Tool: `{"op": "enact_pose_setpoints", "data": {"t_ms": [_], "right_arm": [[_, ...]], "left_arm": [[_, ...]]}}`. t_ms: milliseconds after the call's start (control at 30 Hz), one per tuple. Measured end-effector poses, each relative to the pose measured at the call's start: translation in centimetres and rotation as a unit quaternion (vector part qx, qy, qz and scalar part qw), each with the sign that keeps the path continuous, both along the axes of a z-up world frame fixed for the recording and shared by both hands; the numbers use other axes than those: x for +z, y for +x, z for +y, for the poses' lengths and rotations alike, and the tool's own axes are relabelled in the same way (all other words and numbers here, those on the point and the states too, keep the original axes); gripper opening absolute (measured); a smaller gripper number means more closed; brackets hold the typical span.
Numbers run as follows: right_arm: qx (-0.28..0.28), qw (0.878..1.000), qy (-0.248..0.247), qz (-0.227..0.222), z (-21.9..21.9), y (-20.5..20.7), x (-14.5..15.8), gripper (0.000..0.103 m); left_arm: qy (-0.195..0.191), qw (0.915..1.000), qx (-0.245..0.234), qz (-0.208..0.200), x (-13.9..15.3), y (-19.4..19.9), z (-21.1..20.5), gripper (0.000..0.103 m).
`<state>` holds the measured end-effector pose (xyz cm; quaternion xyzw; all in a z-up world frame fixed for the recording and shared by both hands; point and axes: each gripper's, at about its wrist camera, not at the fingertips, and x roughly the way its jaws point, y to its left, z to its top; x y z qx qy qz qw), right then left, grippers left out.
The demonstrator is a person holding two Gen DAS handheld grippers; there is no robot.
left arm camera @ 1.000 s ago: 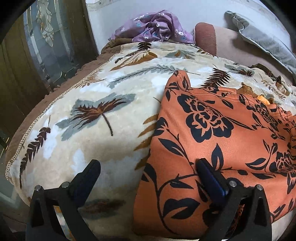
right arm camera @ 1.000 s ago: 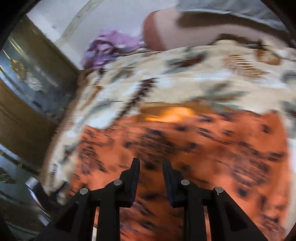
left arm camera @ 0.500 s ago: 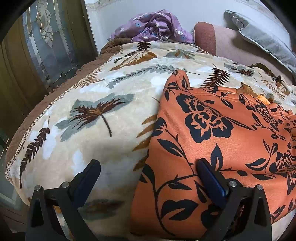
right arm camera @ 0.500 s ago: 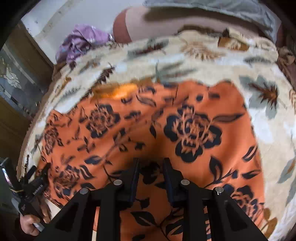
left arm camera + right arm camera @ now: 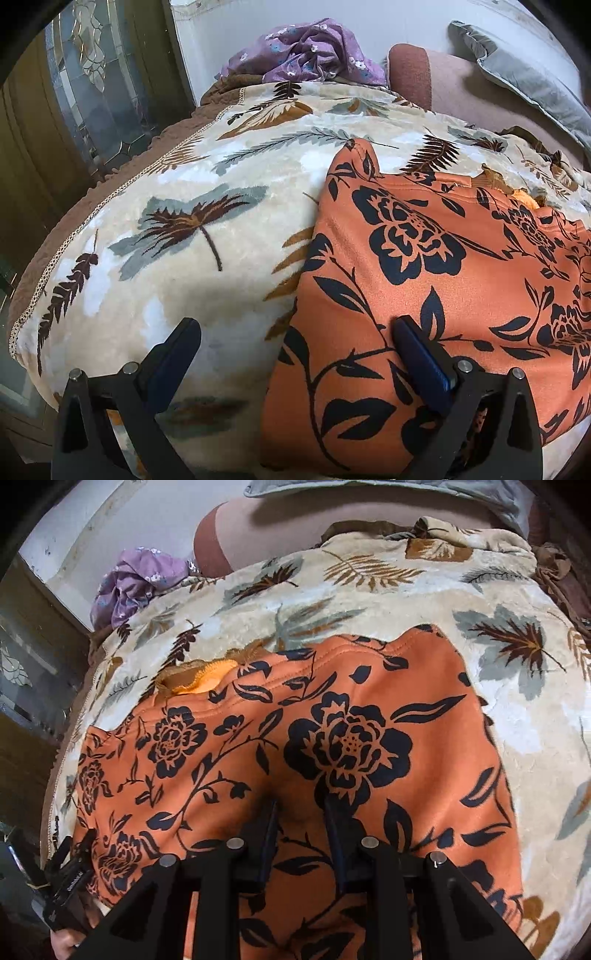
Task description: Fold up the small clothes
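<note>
Two grippers hang over the orange floral garment: the right gripper has its jaws narrowly parted with tips pressed into the cloth, a ridge of fabric between them; the left gripper gapes wide, straddling the garment's edge, holding nothing. Beyond both, the leaf-print blanket spreads, then a purple cloth.

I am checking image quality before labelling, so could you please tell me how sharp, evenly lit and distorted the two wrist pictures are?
Left wrist view: sharp, soft daylight, strong fisheye bending of the leaf-print blanket, dark corners. Right wrist view: the orange floral garment is fairly sharp, with a dark shadow where the right gripper meets the cloth; the edges curve and smear.
</note>
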<state>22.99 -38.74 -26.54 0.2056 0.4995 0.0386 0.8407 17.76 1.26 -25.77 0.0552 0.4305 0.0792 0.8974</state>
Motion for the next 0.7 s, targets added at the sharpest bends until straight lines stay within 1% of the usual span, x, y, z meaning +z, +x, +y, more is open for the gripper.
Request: {"op": "enact_pose_setpoints", "data": {"t_ms": [67, 167, 233, 267, 400, 500, 567, 600, 633, 667, 700], "right_arm": [[0.002, 1.0, 0.011, -0.012, -0.1, -0.7, 0.6, 0.029], [0.008, 1.0, 0.018, -0.006, 0.6, -0.7, 0.2, 0.029], [0.012, 1.0, 0.007, 0.01, 1.2, -0.1, -1.1, 0.029], [0.013, 1.0, 0.003, 0.008, 1.4, -0.1, -1.4, 0.029], [0.01, 1.0, 0.006, 0.001, 1.3, -0.4, -0.9, 0.029], [0.007, 1.0, 0.023, -0.006, 0.6, -1.4, -0.1, 0.029], [0.003, 0.998, 0.06, -0.03, -0.2, -3.1, 0.8, 0.029], [-0.003, 0.996, 0.076, -0.042, -0.7, -4.0, 1.0, 0.029], [-0.019, 0.994, 0.092, -0.055, -1.5, -5.3, 1.3, 0.034], [-0.033, 0.992, 0.102, -0.06, -2.2, -6.3, 1.3, 0.058], [-0.06, 0.989, 0.119, -0.07, -3.2, -7.9, 1.2, 0.073]], "left_arm": [[0.0, 1.0, 0.0, 0.0, 0.0, 0.0, 0.0, 0.103], [0.0, 1.0, 0.0, 0.0, 0.0, 0.0, -0.1, 0.103], [0.001, 1.0, -0.001, 0.0, 0.0, 0.0, -0.1, 0.103], [0.001, 1.0, -0.001, -0.001, 0.0, 0.0, -0.1, 0.103], [0.001, 1.0, -0.001, 0.0, 0.0, 0.0, -0.1, 0.103], [0.004, 1.0, 0.001, 0.003, 0.3, 0.0, -0.2, 0.103], [0.007, 0.9998, -0.01, 0.013, 0.7, 0.2, -0.7, 0.103], [-0.003, 0.9995, -0.027, 0.014, 1.2, 0.1, -1.0, 0.103], [-0.016, 0.9989, -0.043, 0.009, 1.7, -0.1, -1.3, 0.103], [-0.034, 0.9974, -0.063, -0.004, 2.3, -0.7, -1.8, 0.103], [-0.044, 0.9958, -0.08, -0.015, 2.7, -1.1, -2.3, 0.103]]}}
